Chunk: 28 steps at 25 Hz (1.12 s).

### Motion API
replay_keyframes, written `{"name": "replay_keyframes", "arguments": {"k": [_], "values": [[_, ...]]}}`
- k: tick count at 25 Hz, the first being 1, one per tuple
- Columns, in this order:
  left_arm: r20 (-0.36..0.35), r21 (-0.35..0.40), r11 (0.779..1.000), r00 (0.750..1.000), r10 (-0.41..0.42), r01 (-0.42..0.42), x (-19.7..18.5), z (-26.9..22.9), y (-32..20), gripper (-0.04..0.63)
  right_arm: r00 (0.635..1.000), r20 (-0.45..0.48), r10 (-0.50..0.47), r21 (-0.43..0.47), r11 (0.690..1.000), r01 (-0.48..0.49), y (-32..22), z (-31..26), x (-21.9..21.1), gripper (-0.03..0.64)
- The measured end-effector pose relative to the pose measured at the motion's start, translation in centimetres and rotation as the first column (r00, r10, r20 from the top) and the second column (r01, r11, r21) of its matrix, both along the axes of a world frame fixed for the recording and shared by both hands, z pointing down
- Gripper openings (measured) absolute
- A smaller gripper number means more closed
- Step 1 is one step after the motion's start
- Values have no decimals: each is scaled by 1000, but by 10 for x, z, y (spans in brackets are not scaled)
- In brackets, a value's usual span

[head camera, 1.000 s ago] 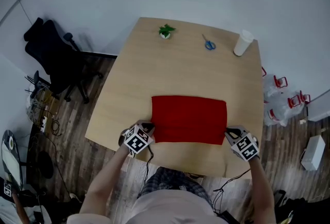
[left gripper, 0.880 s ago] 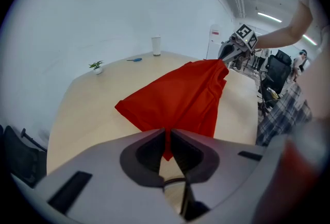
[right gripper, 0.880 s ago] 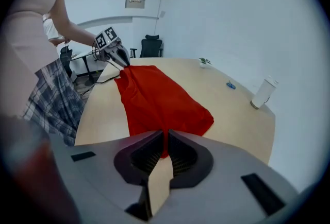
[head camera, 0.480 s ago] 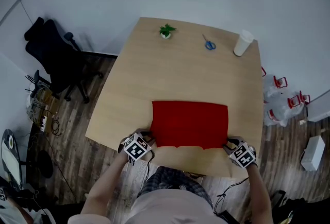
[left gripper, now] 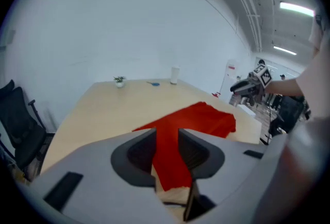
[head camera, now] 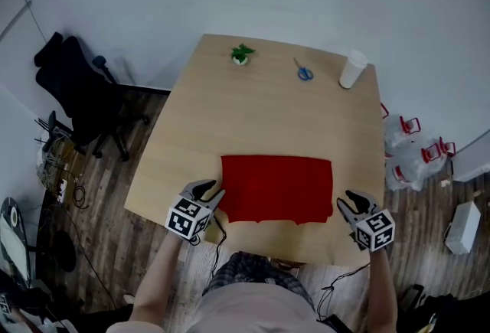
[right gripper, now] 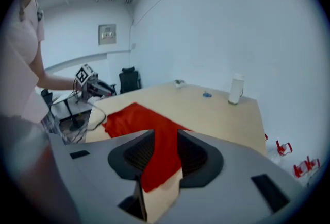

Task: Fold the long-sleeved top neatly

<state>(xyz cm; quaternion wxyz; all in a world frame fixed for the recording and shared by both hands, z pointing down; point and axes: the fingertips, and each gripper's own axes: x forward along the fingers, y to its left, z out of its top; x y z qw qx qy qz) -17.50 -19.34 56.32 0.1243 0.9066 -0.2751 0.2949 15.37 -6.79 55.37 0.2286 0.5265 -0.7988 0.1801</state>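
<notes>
I can't see into the white cup; the small pot holds a green plant. The red top lies folded flat by the bench's near edge. Left tongs and right tongs have just been opening, nothing between them.

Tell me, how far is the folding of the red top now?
Done: the top lies on the table as a flat rectangle. In hand: nothing; the left gripper and right gripper, jaws just opening, stand beside its near corners, holding no cloth. Left: perhaps another fold; it looks wide.
</notes>
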Motion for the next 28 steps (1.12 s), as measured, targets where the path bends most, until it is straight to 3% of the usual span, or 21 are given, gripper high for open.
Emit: {"name": "replay_keyframes", "arguments": {"k": [3, 6, 11, 14, 23, 28], "values": [[-114, 101, 989, 989, -98, 110, 5, -50, -28, 88, 988, 102, 113, 154, 980, -128, -19, -49, 12, 112], [-221, 170, 963, 960, -171, 210, 9, -91, -47, 43, 967, 163, 195, 269, 934, -234, -31, -85, 23, 75], [-333, 231, 927, 920, -209, 294, 17, -134, -61, 5, 918, 270, 290, 386, 841, -379, -44, -131, 40, 16], [-387, 244, 917, 899, -205, 315, 25, -149, -62, 3, 897, 301, 322, 424, 797, -429, -46, -148, 43, 8], [-436, 281, 901, 881, -186, 330, 38, -168, -49, 2, 854, 316, 414, 450, 726, -519, -28, -153, 47, 8], [-427, 287, 898, 883, -193, 335, 42, -169, -47, 2, 849, 264, 457, 467, 709, -528, -21, -155, 58, 9]]}}
